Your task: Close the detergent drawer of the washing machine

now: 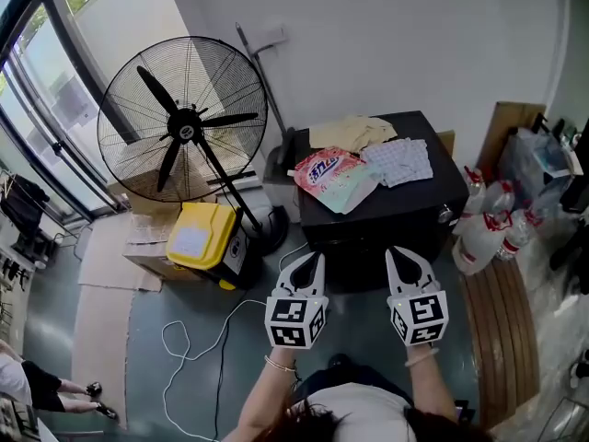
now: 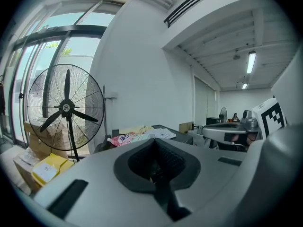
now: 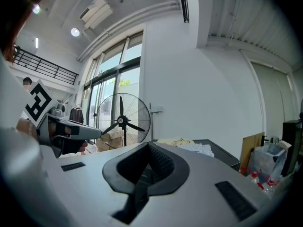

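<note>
A black box-shaped machine stands in front of me in the head view; I see its top and upper front only, and no detergent drawer shows in any view. A pink detergent pouch and some cloths lie on its lid. My left gripper and right gripper hover side by side just short of its front edge, both shut and empty. In the left gripper view the shut jaws point at the machine. The right gripper points the same way.
A big pedestal fan stands to the left, with a yellow box and cardboard at its foot. A white cable loops over the floor. Spray bottles and a wooden board are on the right.
</note>
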A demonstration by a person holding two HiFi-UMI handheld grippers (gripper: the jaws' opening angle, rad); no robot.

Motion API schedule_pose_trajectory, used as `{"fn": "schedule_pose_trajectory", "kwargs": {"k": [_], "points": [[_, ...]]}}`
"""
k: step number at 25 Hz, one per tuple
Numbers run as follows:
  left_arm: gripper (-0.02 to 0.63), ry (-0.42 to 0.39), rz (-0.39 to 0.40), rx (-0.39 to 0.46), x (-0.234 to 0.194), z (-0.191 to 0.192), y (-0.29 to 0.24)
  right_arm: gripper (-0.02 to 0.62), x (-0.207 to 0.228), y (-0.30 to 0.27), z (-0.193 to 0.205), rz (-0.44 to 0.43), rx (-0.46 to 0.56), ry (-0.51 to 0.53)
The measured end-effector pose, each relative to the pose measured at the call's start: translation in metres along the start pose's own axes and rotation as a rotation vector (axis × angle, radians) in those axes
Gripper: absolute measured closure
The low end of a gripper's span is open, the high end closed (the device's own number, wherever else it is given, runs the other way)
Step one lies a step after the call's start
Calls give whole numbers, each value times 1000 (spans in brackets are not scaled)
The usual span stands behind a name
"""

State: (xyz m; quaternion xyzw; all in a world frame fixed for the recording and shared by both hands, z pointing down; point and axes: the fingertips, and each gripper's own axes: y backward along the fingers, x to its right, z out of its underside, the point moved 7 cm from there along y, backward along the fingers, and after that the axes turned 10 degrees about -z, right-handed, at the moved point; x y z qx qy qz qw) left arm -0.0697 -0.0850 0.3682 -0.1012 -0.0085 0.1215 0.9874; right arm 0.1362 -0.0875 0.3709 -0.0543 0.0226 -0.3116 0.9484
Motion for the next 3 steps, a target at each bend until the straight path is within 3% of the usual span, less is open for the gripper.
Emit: {"fn": "schedule_pose_trajectory", "kwargs": {"k": [3], "points": [[588,1,0,2,-4,-1,-2,568,-1,-3,0,1,0,-1]]}}
